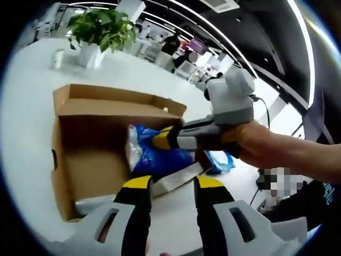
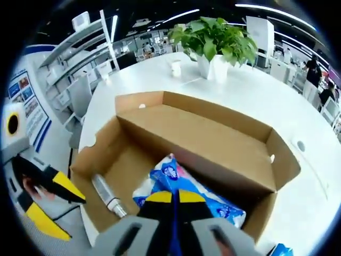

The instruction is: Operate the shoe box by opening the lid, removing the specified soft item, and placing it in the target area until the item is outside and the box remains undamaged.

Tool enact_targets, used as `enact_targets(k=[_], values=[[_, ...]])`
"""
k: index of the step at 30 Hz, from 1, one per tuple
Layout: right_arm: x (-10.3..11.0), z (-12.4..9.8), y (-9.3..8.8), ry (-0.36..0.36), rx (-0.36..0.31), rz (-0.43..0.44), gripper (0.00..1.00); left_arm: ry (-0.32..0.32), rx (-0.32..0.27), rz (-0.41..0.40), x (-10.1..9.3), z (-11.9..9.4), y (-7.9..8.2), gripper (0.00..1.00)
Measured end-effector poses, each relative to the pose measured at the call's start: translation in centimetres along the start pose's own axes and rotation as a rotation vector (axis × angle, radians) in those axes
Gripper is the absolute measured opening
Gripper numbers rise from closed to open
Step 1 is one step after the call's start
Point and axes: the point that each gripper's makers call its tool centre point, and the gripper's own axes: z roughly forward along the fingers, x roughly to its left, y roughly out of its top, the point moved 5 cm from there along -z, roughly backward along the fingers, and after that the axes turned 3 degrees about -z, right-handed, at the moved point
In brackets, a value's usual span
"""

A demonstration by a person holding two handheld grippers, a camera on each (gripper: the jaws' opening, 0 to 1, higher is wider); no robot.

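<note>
The right gripper [image 2: 172, 198] is clamped on the blue tissue pack [image 2: 184, 186] (still inside the shoe box [image 2: 208, 133]) near the box's front wall, while the left gripper [image 1: 169, 184] hangs open.

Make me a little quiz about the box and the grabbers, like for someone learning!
1. True or false: the shoe box is open.
2. What colour is the soft pack that the right gripper has its jaws shut on?
3. The left gripper is: A open, B shut on the plant.

Key: 1 true. 2 blue. 3 A.
</note>
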Motion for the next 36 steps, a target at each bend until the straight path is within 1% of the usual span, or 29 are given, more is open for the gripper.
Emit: enact_targets(k=[8, 12, 20, 23, 27, 36], values=[[0.2, -0.7, 0.6, -0.006, -0.025, -0.027, 0.00, -0.001, 0.008, 0.006, -0.1, 0.0, -0.1, 0.31], [-0.2, -0.8, 0.6, -0.008, -0.032, -0.032, 0.00, 0.000, 0.013, 0.005, 0.0, 0.1, -0.3, 0.31], [0.1, -1.9, 1.8, -0.015, -0.056, -0.047, 0.00, 0.004, 0.017, 0.008, 0.1, 0.0, -0.3, 0.31], [0.1, -2.2, 2.0, -0.016, -0.063, -0.046, 0.00, 0.001, 0.027, 0.006, 0.1, 0.2, -0.4, 0.32], [0.4, -2.9, 2.1, -0.018, -0.076, -0.033, 0.00, 0.001, 0.022, 0.008, 0.0, 0.0, -0.4, 0.32], [0.5, -4.3, 2.6, -0.038, -0.108, -0.034, 0.00, -0.014, 0.030, 0.009, -0.4, 0.0, -0.6, 0.32]])
